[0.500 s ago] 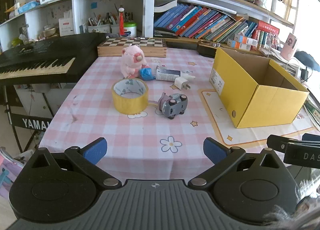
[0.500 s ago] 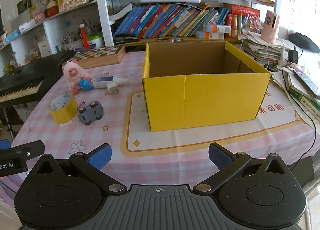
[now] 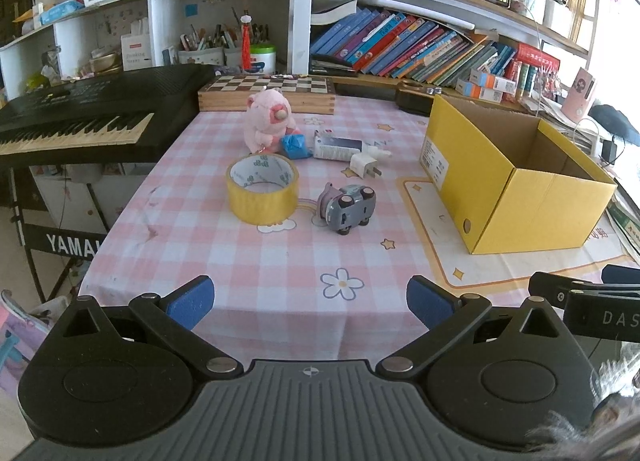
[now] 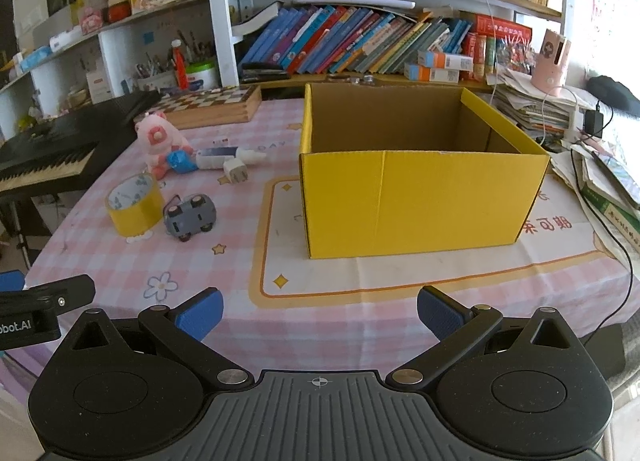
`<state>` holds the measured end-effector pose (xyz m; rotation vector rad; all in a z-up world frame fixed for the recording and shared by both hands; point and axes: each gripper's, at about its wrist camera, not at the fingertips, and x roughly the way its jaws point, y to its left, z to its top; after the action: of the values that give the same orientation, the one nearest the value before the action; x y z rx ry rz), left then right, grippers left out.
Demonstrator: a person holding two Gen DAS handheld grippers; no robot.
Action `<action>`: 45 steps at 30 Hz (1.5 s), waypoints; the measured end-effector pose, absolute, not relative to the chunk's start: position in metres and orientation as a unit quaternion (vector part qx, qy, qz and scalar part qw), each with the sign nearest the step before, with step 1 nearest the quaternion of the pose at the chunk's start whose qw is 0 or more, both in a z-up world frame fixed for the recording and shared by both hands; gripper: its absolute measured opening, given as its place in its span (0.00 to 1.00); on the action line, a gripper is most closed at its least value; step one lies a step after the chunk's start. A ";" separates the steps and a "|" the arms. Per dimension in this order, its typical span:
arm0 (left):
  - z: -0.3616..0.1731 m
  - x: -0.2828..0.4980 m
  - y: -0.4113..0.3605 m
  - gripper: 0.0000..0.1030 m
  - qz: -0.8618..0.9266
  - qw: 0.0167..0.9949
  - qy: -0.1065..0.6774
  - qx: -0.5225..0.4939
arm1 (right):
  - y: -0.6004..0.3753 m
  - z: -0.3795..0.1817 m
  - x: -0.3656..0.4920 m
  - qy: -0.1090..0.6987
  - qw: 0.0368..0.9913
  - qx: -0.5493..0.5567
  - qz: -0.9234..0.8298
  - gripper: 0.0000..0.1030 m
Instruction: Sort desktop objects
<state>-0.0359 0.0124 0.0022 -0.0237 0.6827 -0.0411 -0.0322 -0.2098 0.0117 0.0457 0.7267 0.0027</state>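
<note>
On the pink checked tablecloth (image 3: 224,261) lie a yellow tape roll (image 3: 262,191), a grey toy car (image 3: 348,207) on its side, a pink plush (image 3: 268,123), a blue wrapped item (image 3: 295,145), a white-and-blue tube box (image 3: 338,147) and a white charger plug (image 3: 364,165). An open, empty yellow cardboard box (image 3: 516,181) stands to the right; it also shows in the right wrist view (image 4: 420,197). My left gripper (image 3: 310,299) is open and empty at the table's near edge. My right gripper (image 4: 320,311) is open and empty before the box. The tape (image 4: 134,205), car (image 4: 190,217) and plush (image 4: 158,143) show left.
A wooden chessboard case (image 3: 266,95) lies at the table's back. A black keyboard (image 3: 80,117) stands to the left. Bookshelves (image 3: 420,45) run behind. Stacked papers and cables (image 4: 592,157) lie right of the box.
Both views have barely shifted. No object has moved and both grippers stay open.
</note>
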 end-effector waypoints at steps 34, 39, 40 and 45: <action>0.004 -0.043 0.011 1.00 -0.024 0.944 0.328 -0.011 | -0.206 0.014 -0.034 0.353 0.935 0.014 0.010 1.00; 0.004 -0.043 0.011 1.00 -0.023 0.945 0.327 -0.011 | -0.206 0.014 -0.034 0.353 0.935 0.013 0.011 1.00; 0.004 -0.043 0.011 1.00 -0.023 0.945 0.327 -0.011 | -0.205 0.013 -0.034 0.353 0.935 0.013 0.012 1.00; 0.004 -0.043 0.011 1.00 -0.023 0.945 0.327 -0.011 | -0.201 0.012 -0.031 0.353 0.935 0.011 0.019 1.00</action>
<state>-0.0430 0.0108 0.0041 -0.0229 0.6664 -0.0463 -0.0306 -0.2012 0.0124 0.0231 0.7215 0.0392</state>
